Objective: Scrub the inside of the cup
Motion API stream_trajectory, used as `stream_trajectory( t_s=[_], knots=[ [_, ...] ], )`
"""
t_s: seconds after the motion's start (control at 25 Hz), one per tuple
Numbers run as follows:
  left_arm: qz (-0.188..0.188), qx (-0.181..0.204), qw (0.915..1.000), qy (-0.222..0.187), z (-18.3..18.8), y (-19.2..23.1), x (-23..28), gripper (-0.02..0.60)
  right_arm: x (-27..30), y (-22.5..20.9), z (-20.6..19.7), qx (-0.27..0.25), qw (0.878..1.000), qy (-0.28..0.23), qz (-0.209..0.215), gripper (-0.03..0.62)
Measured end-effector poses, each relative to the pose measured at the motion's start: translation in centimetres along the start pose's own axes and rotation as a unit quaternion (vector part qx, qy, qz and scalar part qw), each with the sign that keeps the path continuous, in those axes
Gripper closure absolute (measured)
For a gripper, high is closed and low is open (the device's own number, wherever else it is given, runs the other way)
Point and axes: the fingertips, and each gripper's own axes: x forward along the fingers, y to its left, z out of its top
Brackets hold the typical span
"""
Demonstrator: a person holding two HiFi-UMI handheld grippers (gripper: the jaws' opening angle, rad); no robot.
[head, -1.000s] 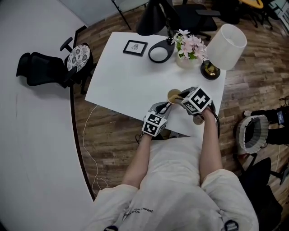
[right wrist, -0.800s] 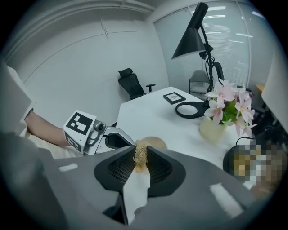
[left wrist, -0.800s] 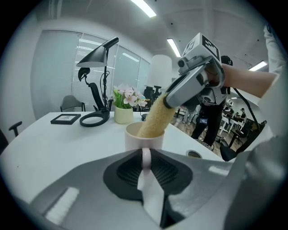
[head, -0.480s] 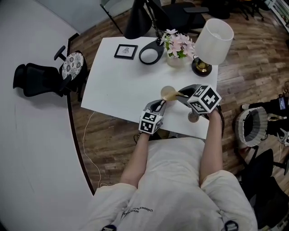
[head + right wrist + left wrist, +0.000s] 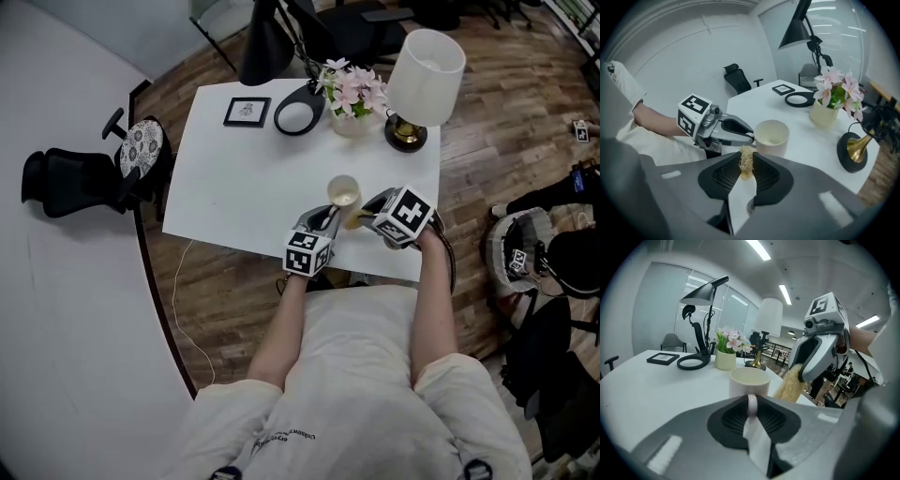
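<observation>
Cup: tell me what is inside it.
Nothing shows inside the cup; its pale interior looks bare. The scrubber in the right gripper is outside. The near inner wall is hidden.

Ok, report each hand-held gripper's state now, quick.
Left hand-held gripper: closed on the cup by its handle.
Right hand-held gripper: closed on the scrub sponge.

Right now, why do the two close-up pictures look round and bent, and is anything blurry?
Left gripper view: wide-angle lens curves straight lines, corners go black, cream ceramic cup looks sharp. Right gripper view: same curving and dark corners. Head view: even light, faint shadows.
</observation>
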Motion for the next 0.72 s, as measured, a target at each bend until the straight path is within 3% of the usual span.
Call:
stream_trajectory(
  t_s=[0.24, 0.72],
  knots=[
    [-0.027, 0.039, 0.9987, 0.017, -0.5, -1.6, -0.2, 0.528, 3.1, 0.9, -0.5, -0.025, 0.999, 0.048, -0.003, 0.496],
    [-0.014, 0.026, 0.9994, 0.017, -0.5, -0.5, -1.2, 0.526, 4.2, -0.2, 0.1, 0.034, 0.998, 0.043, -0.018, 0.494]
  ],
)
